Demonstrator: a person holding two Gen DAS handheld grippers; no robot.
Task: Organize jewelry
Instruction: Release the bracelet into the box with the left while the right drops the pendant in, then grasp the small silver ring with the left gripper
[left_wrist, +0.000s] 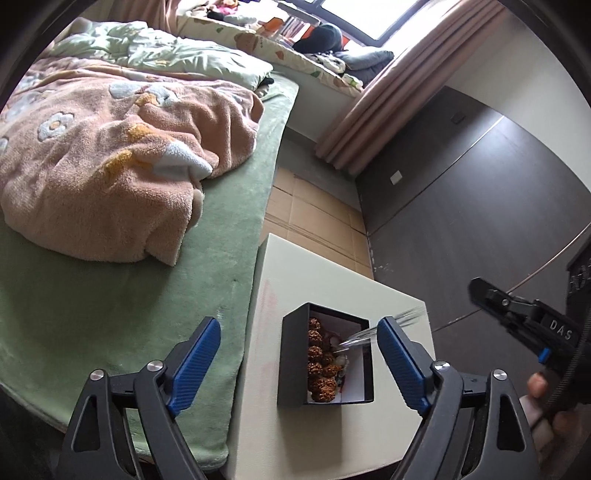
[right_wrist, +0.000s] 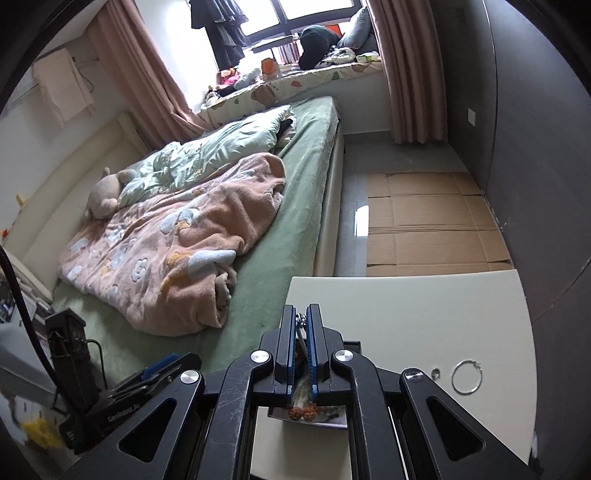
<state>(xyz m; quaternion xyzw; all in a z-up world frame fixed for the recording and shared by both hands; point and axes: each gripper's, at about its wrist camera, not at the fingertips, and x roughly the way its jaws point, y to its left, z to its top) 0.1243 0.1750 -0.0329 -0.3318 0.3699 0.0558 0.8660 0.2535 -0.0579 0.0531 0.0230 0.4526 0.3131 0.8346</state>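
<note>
A black box (left_wrist: 291, 354) stands on the white table (left_wrist: 332, 280) and holds a brown bead bracelet (left_wrist: 319, 365) and other small pieces. My left gripper (left_wrist: 298, 322) is open wide, its fingers on either side of the box and clear of it. A blurred silver chain (left_wrist: 364, 334) slants down over the box from the right. My right gripper (right_wrist: 303, 308) has its pads almost together with the silver chain (right_wrist: 301, 325) between them. The box (right_wrist: 314, 415) shows beneath it. A hand holds the right gripper (left_wrist: 480, 291) right of the table.
A thin silver hoop (right_wrist: 467, 377) and a small ring (right_wrist: 436, 372) lie on the table's right part. The green bed (left_wrist: 110, 314) with a pink blanket (left_wrist: 110, 166) borders the table's left edge. Cardboard (right_wrist: 424, 229) covers the floor beyond, and a dark wall (left_wrist: 461, 192) is to the right.
</note>
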